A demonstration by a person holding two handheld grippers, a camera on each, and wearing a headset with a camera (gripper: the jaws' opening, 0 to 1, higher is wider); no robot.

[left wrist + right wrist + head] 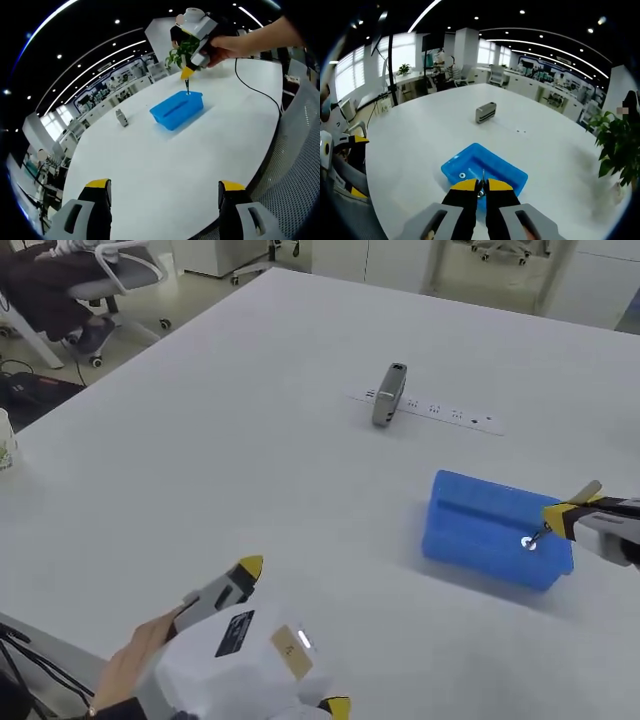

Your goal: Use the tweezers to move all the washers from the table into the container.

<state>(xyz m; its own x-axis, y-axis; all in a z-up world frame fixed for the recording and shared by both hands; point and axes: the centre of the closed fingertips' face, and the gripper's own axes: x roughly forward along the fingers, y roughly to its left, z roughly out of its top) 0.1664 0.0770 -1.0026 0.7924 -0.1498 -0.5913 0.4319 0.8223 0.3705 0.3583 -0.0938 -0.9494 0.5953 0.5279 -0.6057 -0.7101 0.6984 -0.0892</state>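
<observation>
While the right tool [556,516] is clamped on the thin metal tweezers [540,532], the head view puts their tip inside the blue rectangular plastic container [470,550], which sits well in from the near edge of the white surface [250,460]. A small silver ring-shaped washer [530,543] glints right at the tip, and I cannot tell here whether it is pinched or lying loose. The left tool [292,635] hovers by the near edge, jaws apart and empty. A grey metal block [390,395] stands farther in on a white strip [450,414] whose tiny marks are too small to read. The dark label [235,634] on the left tool is unreadable too.

In the left gripper view, the left tool's jaws stand wide apart over bare surface, and the tweezers [187,87] point straight down into the container [172,120].

In the right gripper view, the jaws press together on the tweezers, and a washer [462,175] lies on the container floor just beside the tip. To do the drop well, I judge the tip should keep below the rim until the ring is free, then lift straight up, clear of the walls.
</observation>
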